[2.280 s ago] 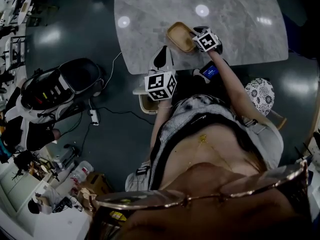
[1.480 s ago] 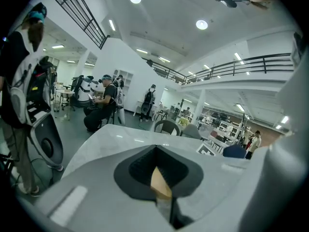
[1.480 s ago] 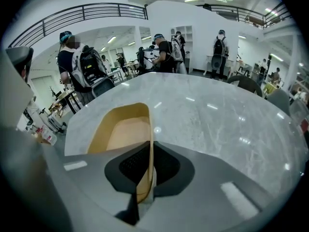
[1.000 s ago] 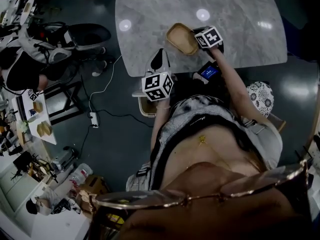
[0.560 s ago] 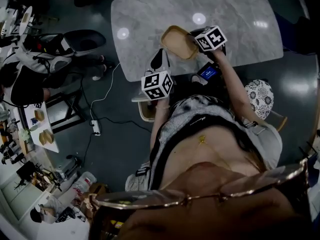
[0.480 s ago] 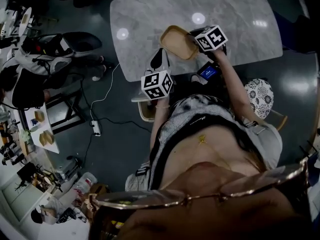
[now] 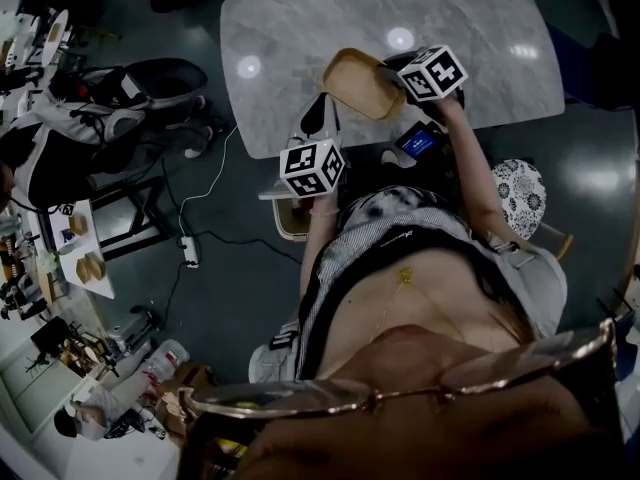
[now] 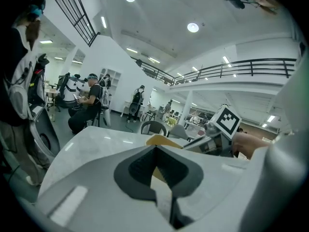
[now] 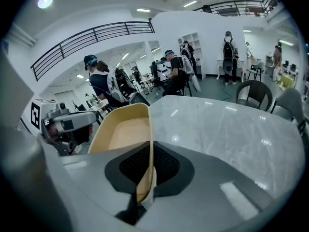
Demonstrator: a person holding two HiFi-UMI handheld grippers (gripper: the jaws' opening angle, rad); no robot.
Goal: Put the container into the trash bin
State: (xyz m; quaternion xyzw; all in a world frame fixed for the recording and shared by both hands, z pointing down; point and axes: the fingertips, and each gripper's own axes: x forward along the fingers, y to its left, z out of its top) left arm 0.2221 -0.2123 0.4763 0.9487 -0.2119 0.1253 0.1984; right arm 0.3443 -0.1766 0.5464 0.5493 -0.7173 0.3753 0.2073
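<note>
A shallow tan container hangs tilted just above the near edge of the grey marble table. My right gripper is shut on its right rim. In the right gripper view the container stands on edge, its wall pinched between the dark pads of the right gripper. My left gripper sits lower left of the container at the table's edge, apart from it. In the left gripper view its jaws are closed with nothing in them, and the container shows just beyond. No trash bin can be made out.
A wooden chair stands under the table's near edge and a patterned stool is at the right. A cable and power strip lie on the dark floor. A seated person and bags fill the left side.
The right gripper has lifted and tilted the container off the table. The left gripper has stayed about where it was. People at the left have moved around.
</note>
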